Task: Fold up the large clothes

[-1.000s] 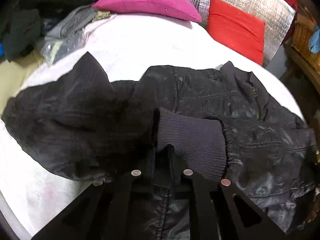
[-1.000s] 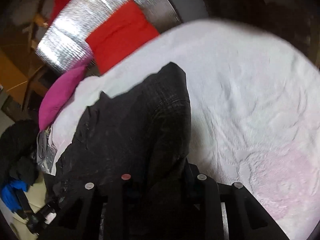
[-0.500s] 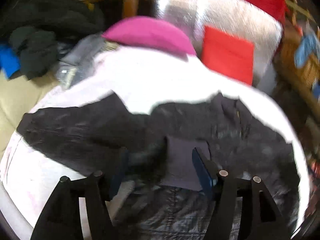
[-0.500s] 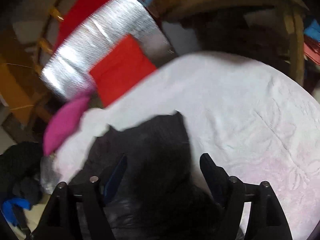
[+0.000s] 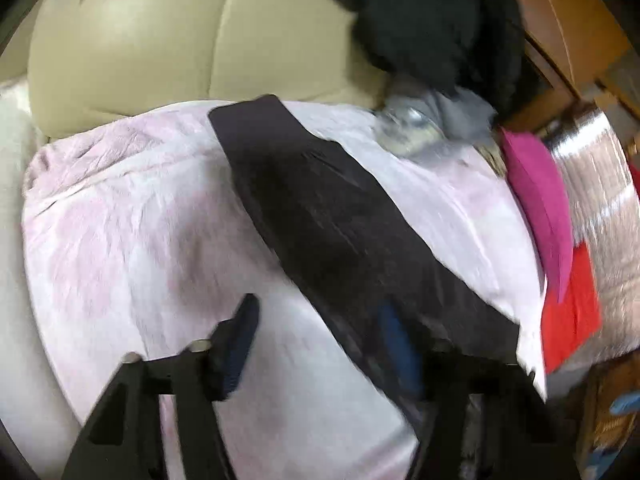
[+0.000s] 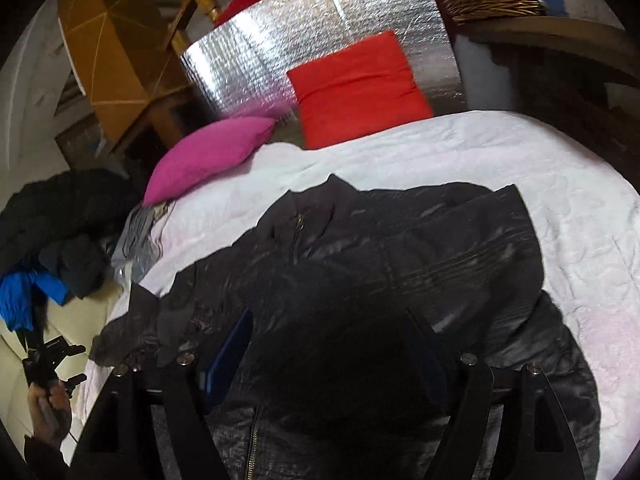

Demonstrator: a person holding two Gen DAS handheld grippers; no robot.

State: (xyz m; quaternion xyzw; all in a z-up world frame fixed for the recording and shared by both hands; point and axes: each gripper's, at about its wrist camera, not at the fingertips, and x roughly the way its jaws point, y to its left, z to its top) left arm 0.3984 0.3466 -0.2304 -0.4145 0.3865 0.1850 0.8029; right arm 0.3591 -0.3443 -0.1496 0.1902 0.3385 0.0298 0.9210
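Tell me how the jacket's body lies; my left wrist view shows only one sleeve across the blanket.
Observer: The jacket lies spread on the blanket, its collar toward the red pillow.
Operator: Report the right gripper.
Observer: The right gripper hovers over the jacket's lower front, fingers apart, pinching nothing.
Operator: Now the rest of it.
Observer: The second sleeve seems folded in over the chest; blur leaves some doubt.
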